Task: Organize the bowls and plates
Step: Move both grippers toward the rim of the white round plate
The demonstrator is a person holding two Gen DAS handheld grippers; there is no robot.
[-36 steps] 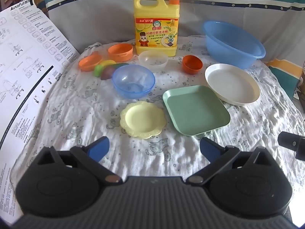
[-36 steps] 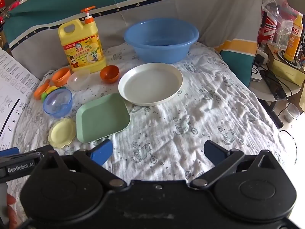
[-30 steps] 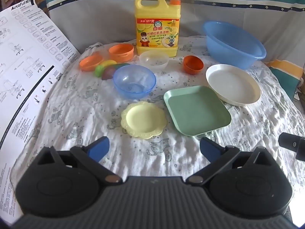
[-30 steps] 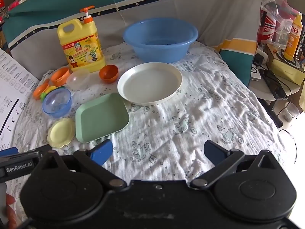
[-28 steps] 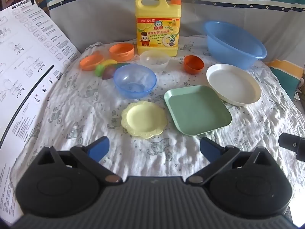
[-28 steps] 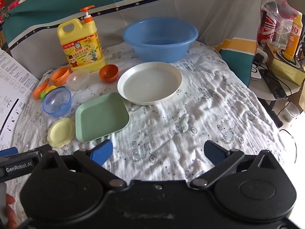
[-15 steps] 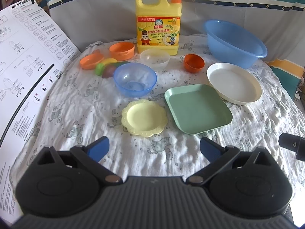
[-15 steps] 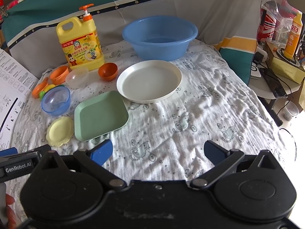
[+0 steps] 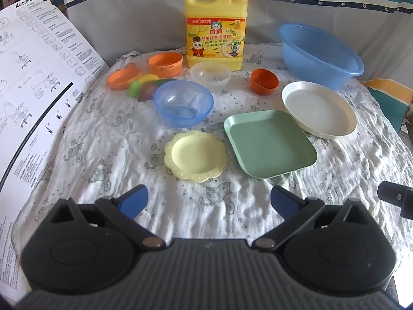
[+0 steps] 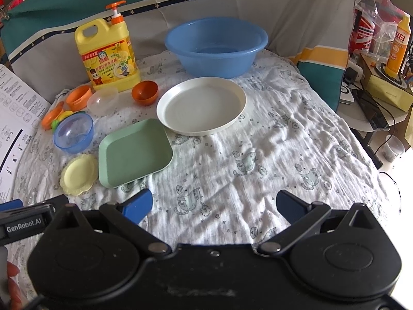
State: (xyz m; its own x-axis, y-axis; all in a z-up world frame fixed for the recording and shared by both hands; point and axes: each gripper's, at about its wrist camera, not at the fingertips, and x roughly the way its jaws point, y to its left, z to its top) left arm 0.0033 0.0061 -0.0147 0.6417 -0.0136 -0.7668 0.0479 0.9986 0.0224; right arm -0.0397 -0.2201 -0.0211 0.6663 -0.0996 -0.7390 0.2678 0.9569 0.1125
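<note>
Green square plate (image 9: 269,143) beside yellow scalloped saucer (image 9: 196,156)

— What sort of place is this?

— A lived-in home, a room pressed into use rather than a proper kitchen. The table (image 10: 296,142) is covered with a soft white cloth printed with cartoon cats, and a teal, grey and yellow bedsheet (image 10: 296,7) with small stars hangs behind it as a backdrop.

— Anything else domestic?

— A big yellow jug of dish detergent (image 9: 216,28) with a pump, a blue plastic wash basin (image 10: 215,45), and cheap plastic bowls and plates. Off to the right stands a cluttered side table (image 10: 371,111) with an orange bottle (image 10: 398,44), bags and cables. At the left lies a large printed assembly instruction sheet (image 9: 33,82).
</note>
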